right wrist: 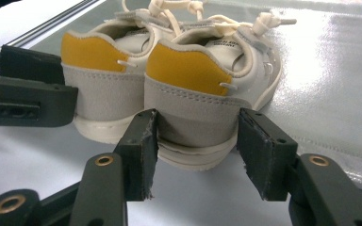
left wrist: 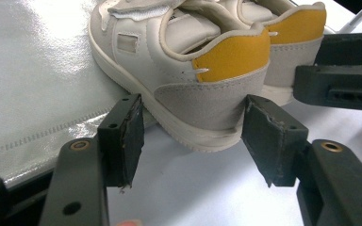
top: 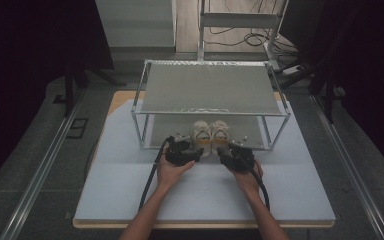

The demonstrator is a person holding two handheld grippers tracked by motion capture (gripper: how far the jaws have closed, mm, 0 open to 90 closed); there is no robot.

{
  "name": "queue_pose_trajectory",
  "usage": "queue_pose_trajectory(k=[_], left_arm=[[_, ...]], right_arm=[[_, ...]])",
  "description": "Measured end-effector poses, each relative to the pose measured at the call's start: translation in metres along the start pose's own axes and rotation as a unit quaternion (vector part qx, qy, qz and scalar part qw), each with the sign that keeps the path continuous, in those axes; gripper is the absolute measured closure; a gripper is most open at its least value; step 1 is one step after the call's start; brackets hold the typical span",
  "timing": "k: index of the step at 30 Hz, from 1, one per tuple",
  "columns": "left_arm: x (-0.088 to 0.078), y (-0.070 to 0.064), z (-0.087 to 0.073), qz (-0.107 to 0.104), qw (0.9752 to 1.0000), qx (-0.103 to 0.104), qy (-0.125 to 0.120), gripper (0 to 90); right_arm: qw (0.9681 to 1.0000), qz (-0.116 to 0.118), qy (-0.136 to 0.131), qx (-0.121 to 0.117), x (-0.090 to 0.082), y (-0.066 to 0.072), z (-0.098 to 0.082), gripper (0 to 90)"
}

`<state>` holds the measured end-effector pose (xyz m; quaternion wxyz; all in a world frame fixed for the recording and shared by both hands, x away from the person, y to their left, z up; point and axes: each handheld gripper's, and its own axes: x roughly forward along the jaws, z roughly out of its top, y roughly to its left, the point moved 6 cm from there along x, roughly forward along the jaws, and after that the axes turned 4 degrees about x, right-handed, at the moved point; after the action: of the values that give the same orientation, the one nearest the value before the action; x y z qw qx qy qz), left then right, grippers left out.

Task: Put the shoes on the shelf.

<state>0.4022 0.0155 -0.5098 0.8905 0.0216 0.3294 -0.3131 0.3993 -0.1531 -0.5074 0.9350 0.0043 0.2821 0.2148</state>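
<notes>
Each shoe's heel sits between a spread pair of jaws — left gripper [left wrist: 191,141] at left shoe [left wrist: 188,70], right gripper [right wrist: 195,153] at right shoe [right wrist: 207,80] — toes pointing away under the rack [top: 210,87].

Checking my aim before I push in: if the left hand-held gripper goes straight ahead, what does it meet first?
The left shoe's grey heel, which already sits between the open jaws of the left hand-held gripper; exact gap is hard to judge.

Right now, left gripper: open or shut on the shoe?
Open. In the left gripper view the left gripper has its jaws either side of the left shoe's grey heel, a gap showing at the left pad.
</notes>
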Motion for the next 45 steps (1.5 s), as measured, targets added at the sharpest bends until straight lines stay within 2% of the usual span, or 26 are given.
queue_pose_trajectory(k=[10,18,23,26,28,31,45], left_arm=[[0.001,0.000,0.000,-0.002,1.0000,-0.001,0.002,39.7],[0.002,0.001,0.001,-0.001,1.0000,0.000,0.001,39.1],[0.007,0.002,0.007,0.011,0.9999,0.011,0.003,40.6],[0.009,0.003,0.010,0.008,0.9999,0.013,0.007,40.3],[0.011,0.006,0.011,0.018,0.9997,0.017,0.009,40.7],[0.014,0.008,0.013,0.012,0.9999,0.007,0.008,40.5],[0.017,0.011,0.015,0.015,0.9999,0.003,0.005,40.9]], right_arm=[[0.9999,-0.011,0.005,-0.006,0.010,-0.004,0.002,48.7],[0.9999,-0.010,0.004,0.006,0.015,-0.008,0.002,49.2],[0.9999,-0.009,0.004,0.005,0.015,-0.008,0.002,49.5],[0.9999,-0.009,0.004,0.004,0.015,-0.008,0.002,49.6],[0.9999,-0.008,0.005,0.005,0.015,-0.008,0.002,49.6],[0.9999,-0.008,0.004,0.004,0.016,-0.008,0.003,49.6],[0.9999,-0.013,0.005,0.002,0.021,-0.010,0.008,48.1]])
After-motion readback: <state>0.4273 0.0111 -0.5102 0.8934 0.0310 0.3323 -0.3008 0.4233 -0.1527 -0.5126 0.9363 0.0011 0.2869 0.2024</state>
